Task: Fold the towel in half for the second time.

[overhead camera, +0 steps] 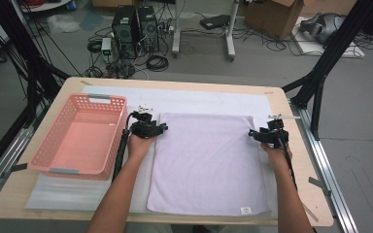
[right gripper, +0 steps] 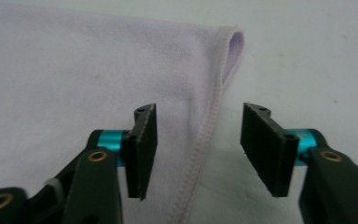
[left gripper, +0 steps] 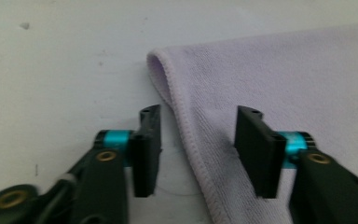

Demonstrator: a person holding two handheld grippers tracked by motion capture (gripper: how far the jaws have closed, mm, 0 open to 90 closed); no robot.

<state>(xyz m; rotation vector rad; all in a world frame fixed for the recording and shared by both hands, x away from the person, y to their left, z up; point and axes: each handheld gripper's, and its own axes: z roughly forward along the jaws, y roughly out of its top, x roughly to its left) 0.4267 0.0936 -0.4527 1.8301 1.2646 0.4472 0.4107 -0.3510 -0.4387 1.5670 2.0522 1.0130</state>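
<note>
Both grippers sit at the far corners of the lilac towel [overhead camera: 208, 162], which lies flat on the white mat [overhead camera: 199, 99] over the middle of the table [overhead camera: 291, 160], its near hem along the table's near edge and a small label at its near right corner. Seen from above, the left gripper [overhead camera: 164, 127] is at the towel's far left corner and the right gripper [overhead camera: 250, 132] at its far right corner, each hand coming up along one side of the cloth so the arms do not cross it. In the left gripper view the jaws stand wide apart and hold nothing: one jaw is over the bare mat [left gripper: 65, 79], the other over the towel [left gripper: 284, 79], so the stitched side hem runs up between them. The right gripper view mirrors this, one jaw over the towel [right gripper: 74, 70] and the other over the mat [right gripper: 307, 60], with nothing gripped. Straddling the hem this way looks like the set-up for pinching both corners at once, probably to lift the far edge and fold it toward the person. Each corner curls up a little off the mat, which gives the jaws an edge to catch. Off to the left, along the table's left edge, a pink basket [overhead camera: 77, 136] waits empty, likely the place for the folded towel.
</note>
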